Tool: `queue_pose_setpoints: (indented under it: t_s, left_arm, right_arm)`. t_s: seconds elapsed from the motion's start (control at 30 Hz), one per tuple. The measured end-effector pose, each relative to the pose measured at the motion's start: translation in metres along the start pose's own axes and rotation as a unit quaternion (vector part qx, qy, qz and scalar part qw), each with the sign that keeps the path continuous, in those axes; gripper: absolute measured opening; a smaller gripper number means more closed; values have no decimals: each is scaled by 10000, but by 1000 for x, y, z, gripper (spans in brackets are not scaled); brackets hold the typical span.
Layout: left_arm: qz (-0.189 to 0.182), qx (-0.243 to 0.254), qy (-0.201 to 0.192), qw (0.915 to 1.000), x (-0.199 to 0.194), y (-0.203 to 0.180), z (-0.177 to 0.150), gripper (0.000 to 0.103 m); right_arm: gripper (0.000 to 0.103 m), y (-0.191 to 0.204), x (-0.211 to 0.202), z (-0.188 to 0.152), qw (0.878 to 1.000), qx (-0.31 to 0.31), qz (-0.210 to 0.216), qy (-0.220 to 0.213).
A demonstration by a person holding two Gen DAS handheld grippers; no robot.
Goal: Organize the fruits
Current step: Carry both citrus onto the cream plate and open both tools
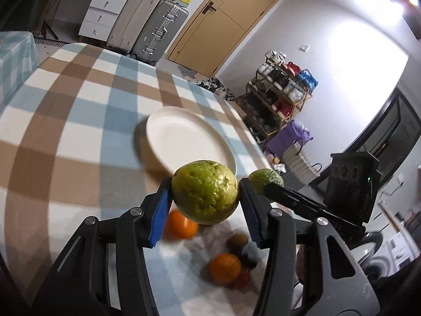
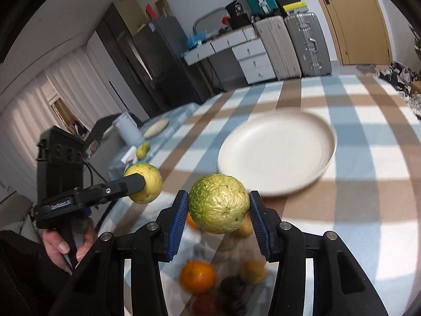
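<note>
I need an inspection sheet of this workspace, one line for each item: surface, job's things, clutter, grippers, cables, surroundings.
Surface: table with checked cloth, blue, brown and white.
Job's things: white plate, nothing on it; two green fruits, one in each gripper; oranges and small dark fruits lying below, blurred.
Clutter: pale cup and two small fruits on a side table.
Grippers: left gripper shut on a green fruit; right gripper shut on the other green fruit.
Cables: one dark cable behind the left gripper.
Surroundings: suitcases, wooden door, drawers, a loaded shelf rack.
</note>
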State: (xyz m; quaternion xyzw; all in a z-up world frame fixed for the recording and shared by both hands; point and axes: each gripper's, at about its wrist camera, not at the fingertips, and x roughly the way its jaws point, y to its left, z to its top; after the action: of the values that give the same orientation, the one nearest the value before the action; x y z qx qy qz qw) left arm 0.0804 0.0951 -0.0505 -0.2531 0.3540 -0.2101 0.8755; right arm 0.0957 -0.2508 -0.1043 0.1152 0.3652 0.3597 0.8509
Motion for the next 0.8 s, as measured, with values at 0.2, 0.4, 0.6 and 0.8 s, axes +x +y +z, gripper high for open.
queue_pose_setpoints:
  t_s: [0.2, 0.4, 0.6, 0.8]
  left_arm:
    - [5, 153, 74, 9999, 42, -7, 46, 48]
    - [14, 156, 256, 9995, 90, -6, 76, 48]
    - [194, -51, 539, 9983, 140, 12, 96, 48]
    - [339, -55, 832, 9959, 181, 29, 109, 48]
  right_arm:
    - [47, -29, 2, 50, 9996, 76, -38, -260]
    - [47, -63, 33, 80, 9996, 272, 9, -76]
    - [47, -89, 73, 89, 9993, 338, 20, 139]
    - [47, -112, 99, 98, 9976, 639, -16, 278]
